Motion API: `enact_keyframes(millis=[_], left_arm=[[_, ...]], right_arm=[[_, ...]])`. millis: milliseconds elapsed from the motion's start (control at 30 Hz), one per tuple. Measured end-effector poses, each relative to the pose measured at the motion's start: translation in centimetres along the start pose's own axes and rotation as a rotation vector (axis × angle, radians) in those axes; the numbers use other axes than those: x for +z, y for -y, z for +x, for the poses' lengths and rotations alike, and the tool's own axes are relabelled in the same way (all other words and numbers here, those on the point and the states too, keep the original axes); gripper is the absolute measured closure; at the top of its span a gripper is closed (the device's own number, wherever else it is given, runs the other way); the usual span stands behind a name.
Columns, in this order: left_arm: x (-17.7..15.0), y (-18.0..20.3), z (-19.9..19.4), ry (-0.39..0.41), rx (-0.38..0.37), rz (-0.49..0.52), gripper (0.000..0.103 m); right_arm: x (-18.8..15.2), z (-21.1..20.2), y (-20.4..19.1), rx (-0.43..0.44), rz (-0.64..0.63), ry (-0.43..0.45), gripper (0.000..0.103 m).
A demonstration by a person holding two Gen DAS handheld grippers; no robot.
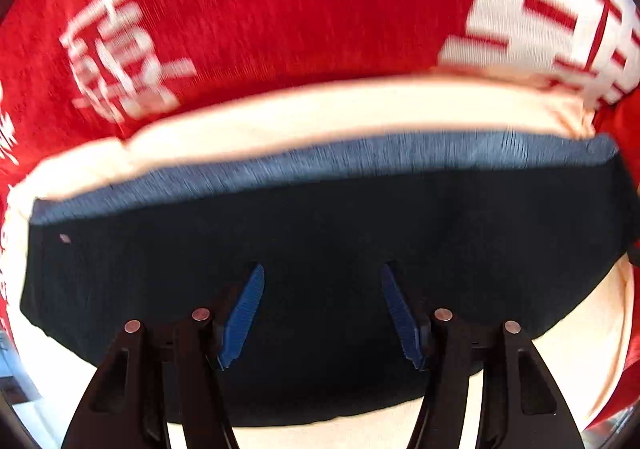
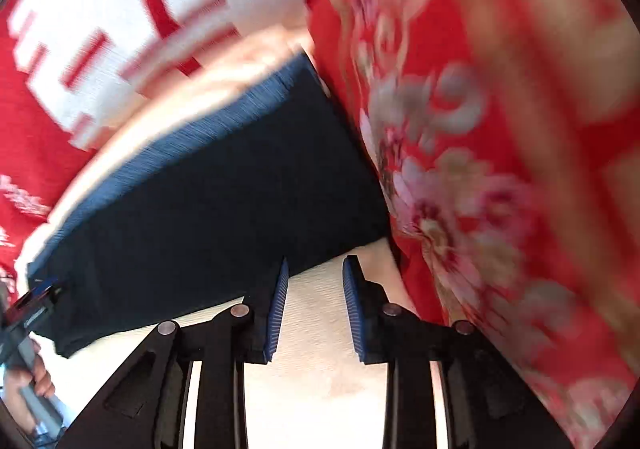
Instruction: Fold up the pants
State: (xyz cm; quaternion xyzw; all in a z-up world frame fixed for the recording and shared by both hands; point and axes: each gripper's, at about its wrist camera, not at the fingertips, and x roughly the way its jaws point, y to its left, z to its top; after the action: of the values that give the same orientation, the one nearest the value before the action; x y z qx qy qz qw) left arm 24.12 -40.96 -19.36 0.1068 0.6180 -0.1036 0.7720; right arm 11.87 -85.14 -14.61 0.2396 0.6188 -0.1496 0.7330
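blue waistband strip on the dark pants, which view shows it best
The left wrist view: the blue waistband strip runs nearly edge to edge across the frame, along the far side of the dark pants. The right wrist view shows the strip too, but slanted, shorter and more blurred.

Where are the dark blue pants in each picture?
Left wrist view: the pants fill the middle and bottom, behind the fingers.
Right wrist view: the pants sit left of centre, slanting up to the right.
Shared landmark: the lighter blue band along the pants' top edge.
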Motion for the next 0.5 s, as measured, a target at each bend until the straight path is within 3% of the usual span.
enact_keyframes(millis=[100,200,233,300,367,433,500], left_arm=[[2.4,-0.7,0.2,0.052,0.024,-0.004,0.040],[4.9,-0.7,2.2,0.061,0.039,-0.025,0.040],[5.2,-0.4,3.1,0.053,0.065,-0.015,0.040],[4.7,-0.4,4.9,0.012,0.089,0.011,0.040],[3.3,-1.0,4.7,0.076,0.073,0.028,0.038],[2.0,-1.7,4.3,0.073,0.055,0.048,0.038],[0.8,-2.7,4.1,0.041,0.033,0.042,0.033]], right_arm=[[0.8,-2.0,-2.7,0.033,-0.106,0.090,0.072],[3.8,0.1,-5.9,0.051,-0.194,0.092,0.070],[4.3,1.2,-6.7,0.045,-0.204,0.087,0.063],[5.0,3.6,-7.3,-0.009,-0.226,0.049,0.060],[4.8,6.2,-6.1,-0.082,-0.217,-0.033,0.061],[4.2,5.4,-5.0,-0.030,-0.221,0.031,0.061],[3.5,5.0,-5.0,-0.071,-0.269,0.031,0.061]])
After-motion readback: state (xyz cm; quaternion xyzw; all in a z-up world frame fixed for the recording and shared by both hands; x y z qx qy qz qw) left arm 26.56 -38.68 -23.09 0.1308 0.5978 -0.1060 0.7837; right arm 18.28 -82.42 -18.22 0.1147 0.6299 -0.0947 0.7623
